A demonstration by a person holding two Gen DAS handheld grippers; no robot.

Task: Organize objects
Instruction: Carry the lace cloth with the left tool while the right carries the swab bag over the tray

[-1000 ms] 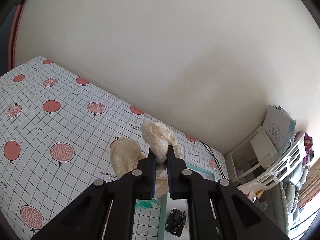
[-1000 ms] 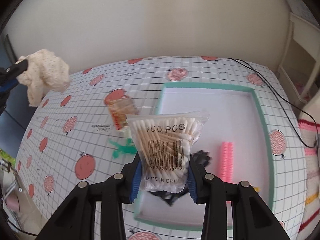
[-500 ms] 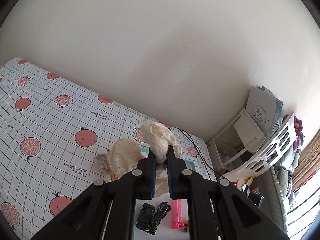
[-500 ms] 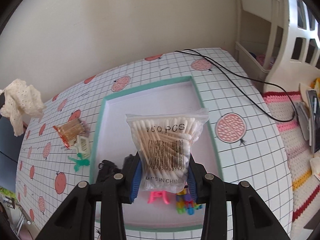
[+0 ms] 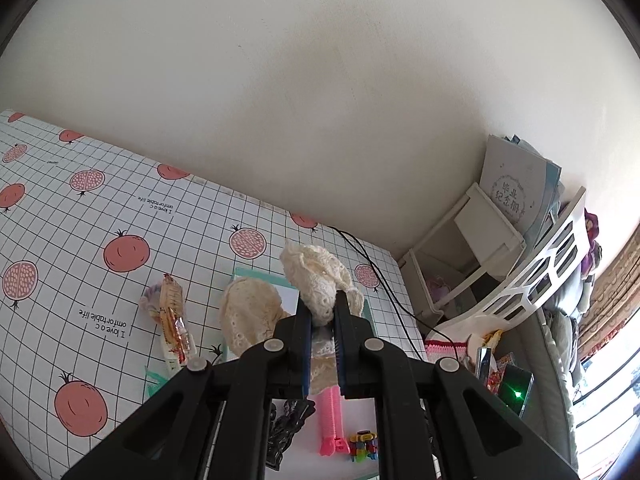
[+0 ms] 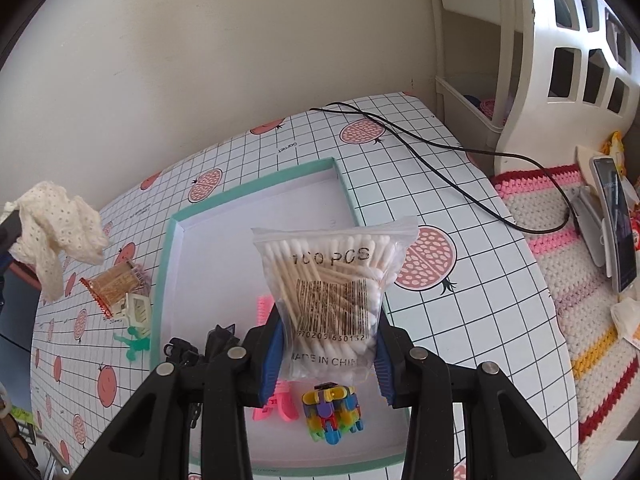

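Comparing with a second ago, we find both views have swung rightward: the teal-rimmed tray (image 6: 256,184) now sits centred and a colourful block toy (image 6: 332,416) has come into sight. Our left gripper (image 5: 322,320) still pinches one cream lace cloth (image 5: 316,280), held above the table beside the tray's left edge. Our right gripper (image 6: 326,344) still clamps one bag of cotton swabs (image 6: 332,292) over the tray. Inside the tray we count one pink comb (image 5: 332,420), one block toy, one black toy (image 6: 188,354).
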